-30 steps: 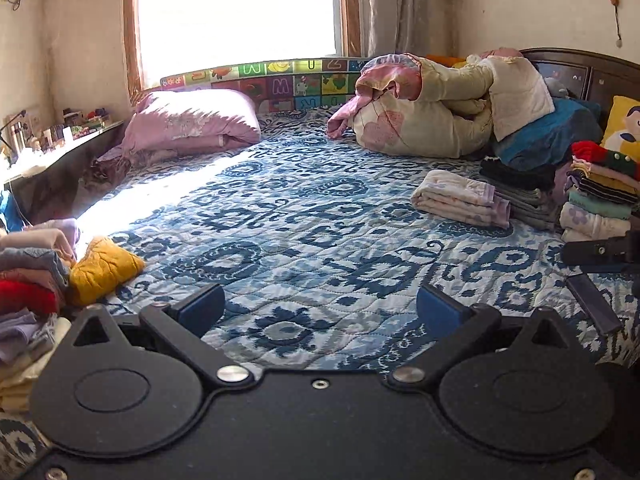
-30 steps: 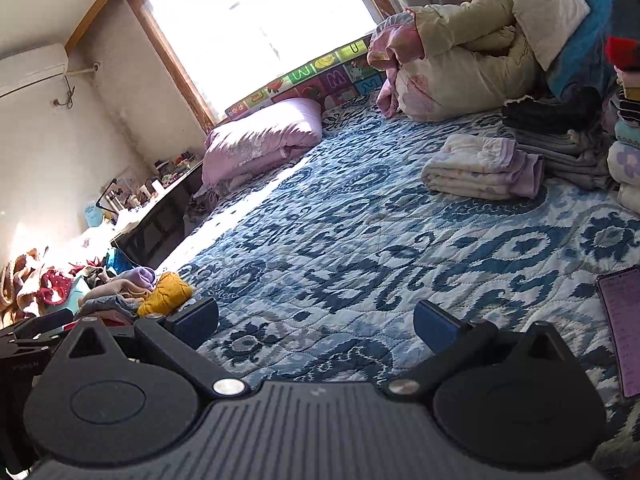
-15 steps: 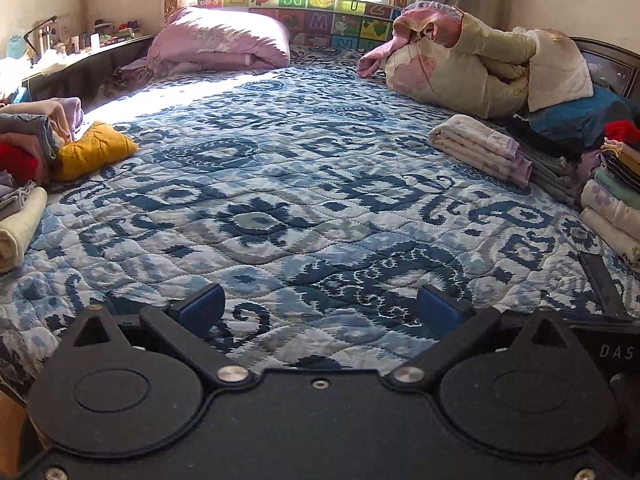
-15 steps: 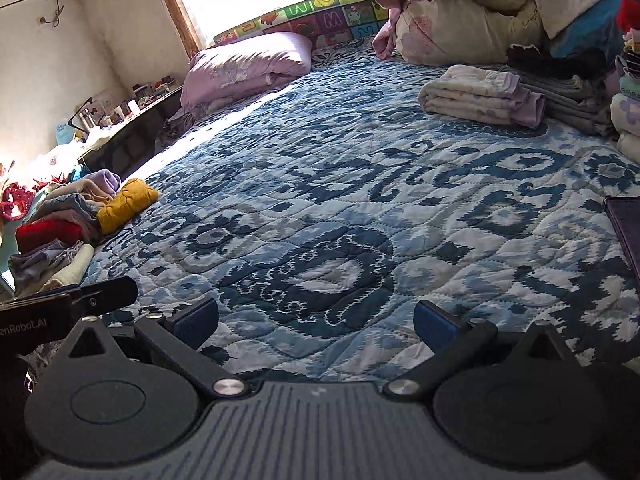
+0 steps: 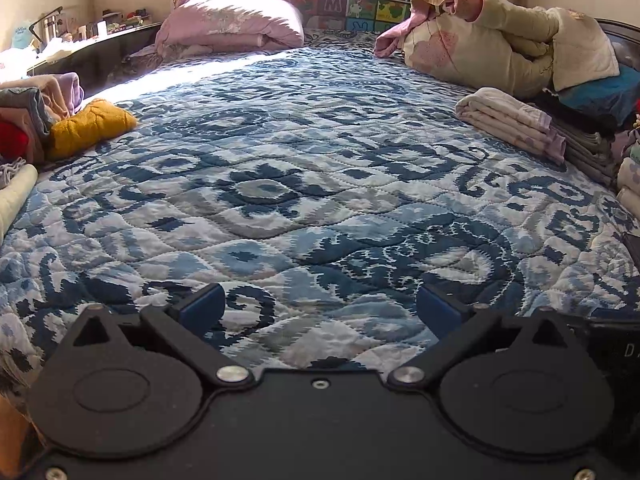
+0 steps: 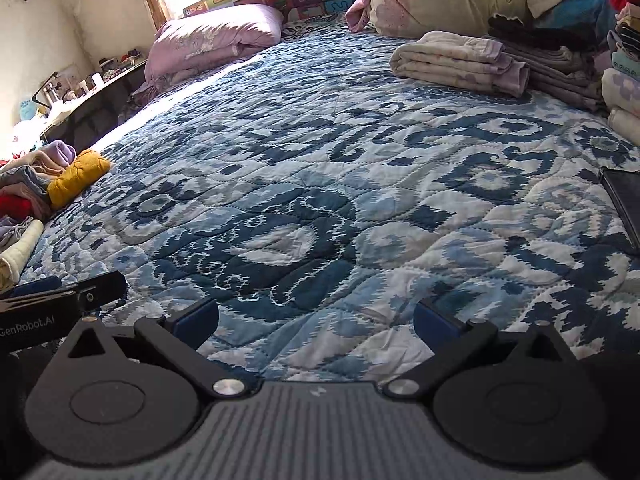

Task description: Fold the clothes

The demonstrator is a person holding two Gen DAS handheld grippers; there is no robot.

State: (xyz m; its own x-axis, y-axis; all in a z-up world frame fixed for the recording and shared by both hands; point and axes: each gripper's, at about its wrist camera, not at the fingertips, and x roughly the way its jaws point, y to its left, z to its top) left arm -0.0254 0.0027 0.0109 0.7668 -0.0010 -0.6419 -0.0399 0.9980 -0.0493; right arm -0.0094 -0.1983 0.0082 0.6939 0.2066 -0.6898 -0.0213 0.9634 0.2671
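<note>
My left gripper is open and empty, low over the near edge of the blue patterned quilt. My right gripper is open and empty too, beside it over the same quilt. A loose pile of unfolded clothes lies at the left edge, with a yellow knit piece and a red piece. Folded pale clothes lie at the right, next to a stack of folded garments. The left gripper's body shows in the right wrist view.
A pink pillow and a bundled duvet sit at the head of the bed. A dark phone lies on the quilt at the right. A cluttered side shelf runs along the left.
Both grippers have tilted down and dropped lower toward the near part of the quilt. Both stay open and empty.
</note>
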